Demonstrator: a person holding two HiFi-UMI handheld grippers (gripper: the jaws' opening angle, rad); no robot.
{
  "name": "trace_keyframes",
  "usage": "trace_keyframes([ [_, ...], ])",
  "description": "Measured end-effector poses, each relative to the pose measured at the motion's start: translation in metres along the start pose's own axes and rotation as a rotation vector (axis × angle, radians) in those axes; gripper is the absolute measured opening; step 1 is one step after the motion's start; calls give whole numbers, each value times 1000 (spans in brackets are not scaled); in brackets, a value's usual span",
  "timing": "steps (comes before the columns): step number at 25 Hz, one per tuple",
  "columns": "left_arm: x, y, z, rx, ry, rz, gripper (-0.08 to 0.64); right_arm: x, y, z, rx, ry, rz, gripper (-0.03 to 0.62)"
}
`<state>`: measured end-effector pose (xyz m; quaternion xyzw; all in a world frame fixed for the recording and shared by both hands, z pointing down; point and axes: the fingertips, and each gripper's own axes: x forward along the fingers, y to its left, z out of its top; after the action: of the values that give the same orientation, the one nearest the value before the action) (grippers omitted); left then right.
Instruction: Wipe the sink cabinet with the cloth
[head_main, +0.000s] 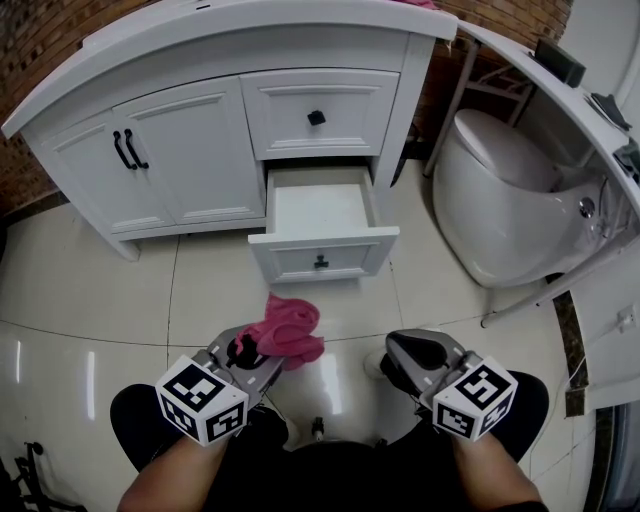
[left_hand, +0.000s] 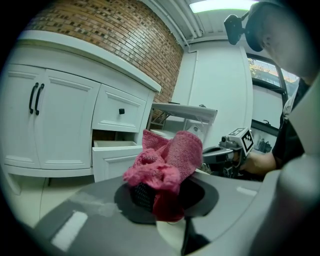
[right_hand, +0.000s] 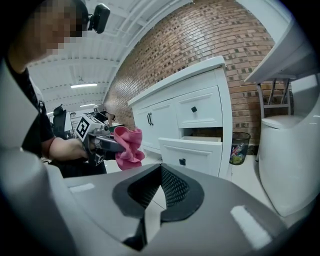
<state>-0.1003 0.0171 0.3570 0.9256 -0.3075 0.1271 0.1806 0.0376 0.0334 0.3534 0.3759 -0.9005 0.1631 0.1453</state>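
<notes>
The white sink cabinet (head_main: 190, 150) stands ahead on the tiled floor, its lower right drawer (head_main: 322, 256) pulled open and empty. Low in front of that drawer, my left gripper (head_main: 250, 352) is shut on a crumpled pink cloth (head_main: 290, 335), which bulges out past the jaws. In the left gripper view the cloth (left_hand: 165, 170) covers the pads and hides the fingertips. My right gripper (head_main: 398, 356) hovers beside it to the right, shut, with nothing between its jaws. The right gripper view shows the cloth (right_hand: 127, 147) held at its left, and the cabinet (right_hand: 200, 110) beyond.
A white toilet (head_main: 500, 200) sits right of the cabinet, under a white shelf (head_main: 560, 85). A small bin (right_hand: 239, 147) with rubbish stands between the cabinet and the toilet. Two black handles (head_main: 128, 150) mark the shut double doors at left. A brick wall rises behind.
</notes>
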Motion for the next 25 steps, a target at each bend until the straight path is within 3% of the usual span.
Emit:
trace_keyframes([
  [25, 7, 2, 3, 12, -6, 12, 98, -2, -6, -10, 2, 23, -29, 5],
])
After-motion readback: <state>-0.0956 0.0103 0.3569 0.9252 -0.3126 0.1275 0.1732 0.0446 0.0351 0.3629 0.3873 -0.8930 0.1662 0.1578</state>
